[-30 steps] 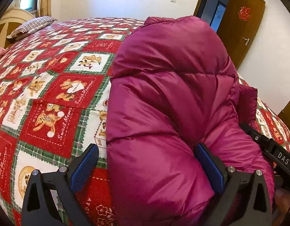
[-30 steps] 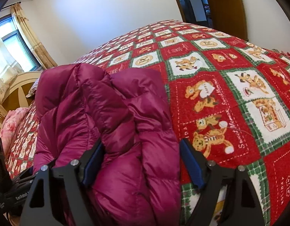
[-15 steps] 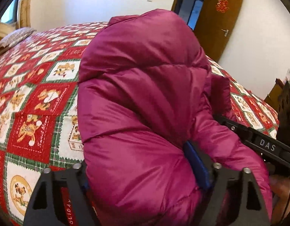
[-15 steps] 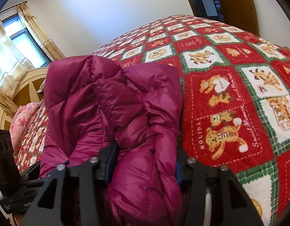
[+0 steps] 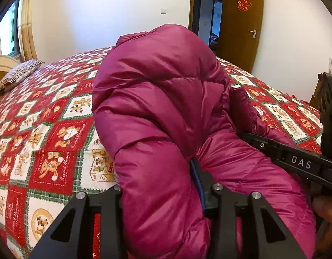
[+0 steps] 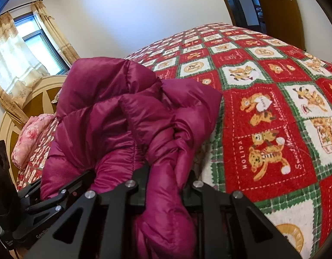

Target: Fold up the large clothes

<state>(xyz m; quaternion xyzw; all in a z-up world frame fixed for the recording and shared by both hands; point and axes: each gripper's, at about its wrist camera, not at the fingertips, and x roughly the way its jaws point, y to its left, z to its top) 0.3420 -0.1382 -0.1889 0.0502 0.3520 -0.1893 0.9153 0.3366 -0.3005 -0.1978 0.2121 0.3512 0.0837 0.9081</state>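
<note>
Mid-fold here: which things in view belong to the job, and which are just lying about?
Job: jacket, clamped in the left tool and the right tool; bedspread under it.

Lying about: striped pillow, pink bundle, headboard, door, curtains.

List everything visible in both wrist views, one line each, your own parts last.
down jacket: one, magenta, bunched on the bed's near edge, held at two spots
bedspread: one, red, white and green bear print, covering the bed
striped pillow: one, grey-striped, far left of bed
pink floral bedding: one piece, pink, by the headboard
headboard: one, cream and brown, under the window
window with curtains: one, beige curtains
door: one, brown, open, red ornament on it
left tool: black, blue pads, shut on jacket
right tool: black, shut on jacket
</note>
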